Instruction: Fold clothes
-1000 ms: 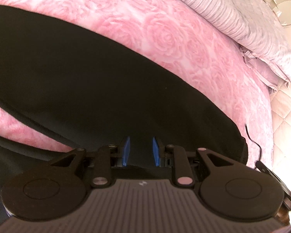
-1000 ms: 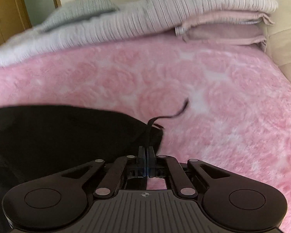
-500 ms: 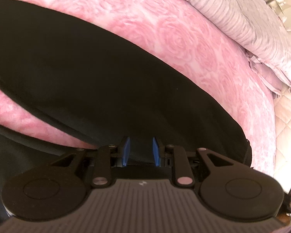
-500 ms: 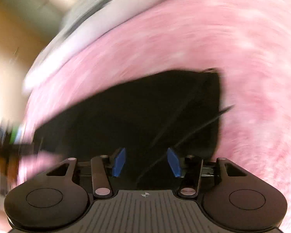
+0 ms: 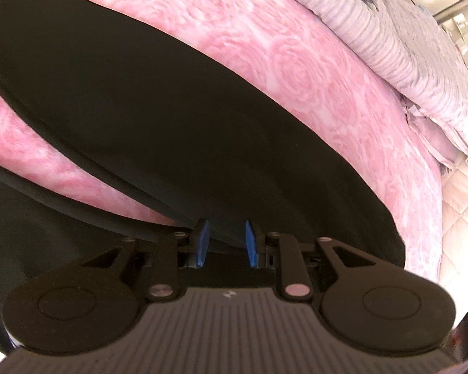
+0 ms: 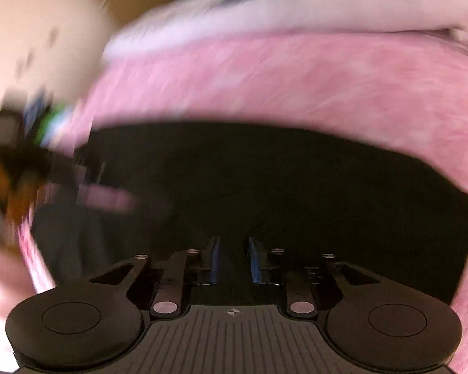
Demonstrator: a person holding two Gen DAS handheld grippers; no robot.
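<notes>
The black garment (image 5: 177, 131) lies spread flat on the pink rose-patterned blanket (image 5: 312, 71) of the bed, as one long dark band that runs from the upper left to the lower right in the left wrist view. A second dark layer of cloth (image 5: 46, 233) lies lower at the left, and a strip of pink blanket shows between the two. In the right wrist view the garment (image 6: 280, 180) fills the middle, with the blanket (image 6: 296, 78) around its far edge; this view is much blurred.

The left gripper (image 5: 224, 240) stands over the near edge of the garment. Its blue fingers (image 5: 202, 243) are narrow, with black cloth seen in the gap, but I cannot tell if the pads press on it.

The right gripper (image 6: 234, 257) hangs over the garment too. Its fingers (image 6: 214, 258) have just been closing and now stand narrow with a gap; dark cloth is seen behind them, and the pads do not seem to press on anything.

At the far side of the bed lies a striped pale duvet (image 5: 399, 59) with a pillow (image 5: 436, 137) beside it
</notes>
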